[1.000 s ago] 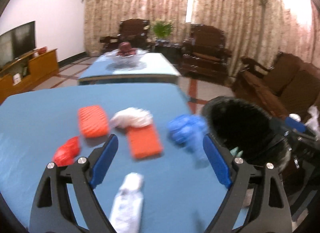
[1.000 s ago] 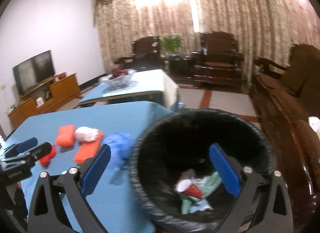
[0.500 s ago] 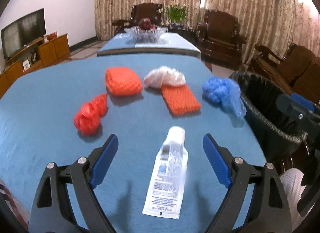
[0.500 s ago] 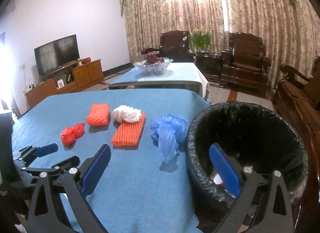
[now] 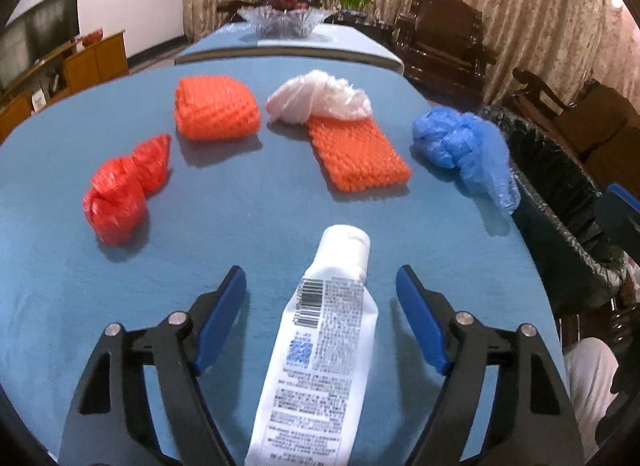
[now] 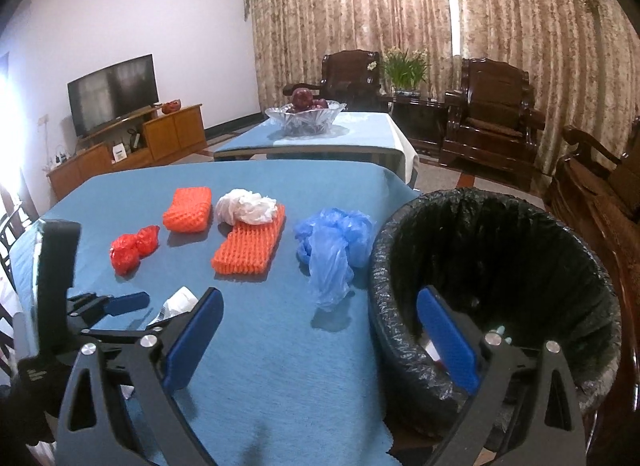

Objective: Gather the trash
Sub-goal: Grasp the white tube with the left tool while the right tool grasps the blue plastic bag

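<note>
While the left gripper [image 5: 320,290] straddles one white plastic tube [image 5: 320,350] on the blue tablecloth [image 5: 240,225], jaws just narrowing, pads clear, two orange foam nets [image 5: 216,113], three crumpled bags [image 5: 120,193] beyond, right gripper [image 6: 320,330] wide, empty, one black-lined bin [image 6: 500,266] beside.

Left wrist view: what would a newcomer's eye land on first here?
The white squeeze tube with printed label lies on the blue tablecloth between the open fingers of the left gripper, which have just been closing without touching it. Beyond it sit bright scraps: a crumpled red plastic bag, two orange foam nets, and a blue plastic bag beside the black-lined bin.
</note>
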`<state>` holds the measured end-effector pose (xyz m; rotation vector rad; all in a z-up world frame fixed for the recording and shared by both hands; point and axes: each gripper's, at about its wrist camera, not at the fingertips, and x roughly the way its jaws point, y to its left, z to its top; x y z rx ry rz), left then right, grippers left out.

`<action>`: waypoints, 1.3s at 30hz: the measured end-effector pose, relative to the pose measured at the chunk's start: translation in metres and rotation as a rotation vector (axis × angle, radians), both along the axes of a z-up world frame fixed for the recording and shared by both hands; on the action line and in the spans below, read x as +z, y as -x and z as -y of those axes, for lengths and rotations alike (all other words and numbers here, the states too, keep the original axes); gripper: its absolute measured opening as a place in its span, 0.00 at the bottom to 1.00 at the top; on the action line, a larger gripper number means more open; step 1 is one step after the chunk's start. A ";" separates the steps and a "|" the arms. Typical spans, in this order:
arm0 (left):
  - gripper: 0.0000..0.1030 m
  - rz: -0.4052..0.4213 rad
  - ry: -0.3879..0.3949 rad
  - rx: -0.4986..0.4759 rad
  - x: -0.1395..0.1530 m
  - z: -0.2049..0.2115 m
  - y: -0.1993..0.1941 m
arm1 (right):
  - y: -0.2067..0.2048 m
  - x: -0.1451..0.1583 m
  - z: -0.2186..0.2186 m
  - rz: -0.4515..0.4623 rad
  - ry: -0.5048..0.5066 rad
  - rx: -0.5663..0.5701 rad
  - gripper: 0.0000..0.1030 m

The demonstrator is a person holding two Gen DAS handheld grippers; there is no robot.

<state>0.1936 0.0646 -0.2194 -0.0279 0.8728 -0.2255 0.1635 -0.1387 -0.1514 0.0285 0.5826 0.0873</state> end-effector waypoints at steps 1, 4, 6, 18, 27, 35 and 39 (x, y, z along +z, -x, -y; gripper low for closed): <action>0.64 -0.014 0.006 0.003 -0.003 0.000 -0.001 | -0.001 -0.001 0.000 -0.001 0.000 0.001 0.92; 0.44 0.002 -0.013 0.003 -0.003 0.001 0.001 | -0.004 -0.003 -0.001 -0.007 0.002 0.003 0.92; 0.39 0.006 0.000 -0.003 -0.001 0.000 0.002 | -0.006 -0.005 -0.002 -0.012 0.000 0.005 0.92; 0.32 0.080 0.035 0.097 0.033 -0.030 0.006 | -0.034 -0.010 -0.022 -0.040 -0.010 0.044 0.69; 0.32 0.118 0.036 0.113 0.046 -0.037 -0.013 | -0.073 -0.030 -0.026 -0.098 0.017 0.016 0.55; 0.32 0.125 0.052 0.111 0.045 -0.034 -0.030 | -0.101 -0.042 -0.023 -0.154 0.059 0.015 0.47; 0.32 0.125 0.052 0.111 0.045 -0.033 -0.033 | -0.112 -0.048 -0.022 -0.186 0.067 0.007 0.42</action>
